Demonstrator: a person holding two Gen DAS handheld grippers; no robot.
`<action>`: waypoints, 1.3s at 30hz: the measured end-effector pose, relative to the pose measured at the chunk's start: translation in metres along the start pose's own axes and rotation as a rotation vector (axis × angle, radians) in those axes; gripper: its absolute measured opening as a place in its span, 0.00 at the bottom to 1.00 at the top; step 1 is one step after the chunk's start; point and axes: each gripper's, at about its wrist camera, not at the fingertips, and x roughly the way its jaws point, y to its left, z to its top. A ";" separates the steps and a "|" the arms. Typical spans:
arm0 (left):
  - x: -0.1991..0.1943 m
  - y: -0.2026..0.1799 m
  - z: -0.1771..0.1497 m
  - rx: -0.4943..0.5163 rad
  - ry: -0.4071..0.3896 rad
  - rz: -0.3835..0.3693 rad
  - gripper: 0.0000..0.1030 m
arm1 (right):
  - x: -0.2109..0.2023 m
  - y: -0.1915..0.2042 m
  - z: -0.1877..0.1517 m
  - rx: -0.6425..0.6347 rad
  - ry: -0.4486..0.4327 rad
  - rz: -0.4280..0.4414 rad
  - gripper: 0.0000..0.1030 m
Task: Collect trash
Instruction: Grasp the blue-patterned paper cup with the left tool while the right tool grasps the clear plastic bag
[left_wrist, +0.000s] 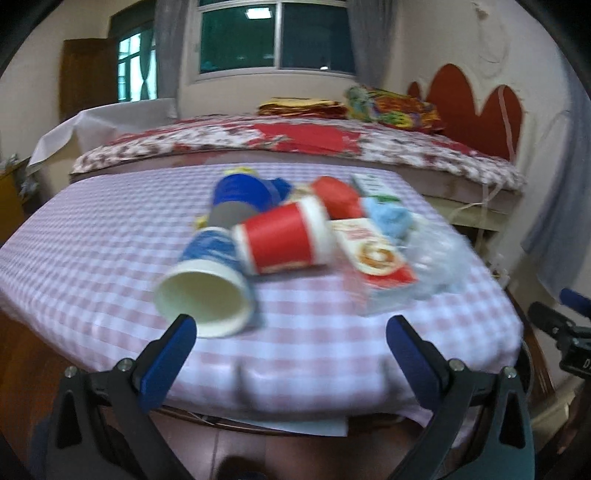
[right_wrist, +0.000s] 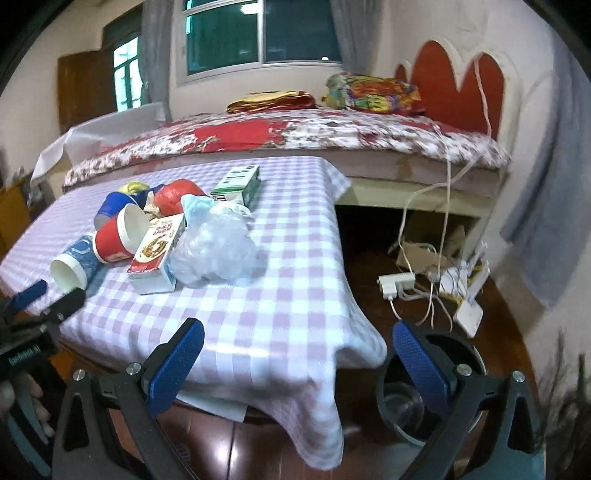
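Two grippers, both with jaws spread wide and nothing between them.

Left wrist view: the left gripper (left_wrist: 291, 328) hangs over the near edge of a table (left_wrist: 92, 236) covered in a pink-and-white checked cloth. The trash sits in a heap around the middle of the frame, a bit blurry: a blue cup (left_wrist: 207, 280) tipped over with its mouth toward the camera, almost at the left fingertip (left_wrist: 183, 325); a red cup (left_wrist: 284, 238) on its side at about 1 o'clock from it; a red-and-white box (left_wrist: 373, 254) at 3 o'clock from the red cup; and a clear plastic bag (left_wrist: 432, 258) beyond that. A bed (left_wrist: 295, 140) with a red floral cover fills the 12 o'clock side, with a window (left_wrist: 273, 37) above it.

Right wrist view: the right gripper (right_wrist: 295, 339) is over the table's near right corner, well apart from the heap, which sits at about 10 o'clock. A green-and-white carton (right_wrist: 240, 182) lies behind the bag. At 3 o'clock, a white power strip (right_wrist: 397, 284) and tangled cords lie on the dark wood floor. A dark bin (right_wrist: 402, 406) sits at 5 o'clock, behind the right finger. The other gripper pokes in at 9 o'clock.
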 end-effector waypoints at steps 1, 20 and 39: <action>0.005 0.008 0.002 -0.012 0.002 0.019 1.00 | 0.004 0.003 0.003 -0.012 -0.007 0.010 1.00; 0.053 0.056 0.019 -0.077 0.033 0.145 1.00 | 0.087 0.043 0.046 -0.037 0.049 0.189 0.76; 0.034 0.064 0.023 -0.112 -0.037 0.035 0.67 | 0.057 0.052 0.048 -0.057 -0.040 0.285 0.18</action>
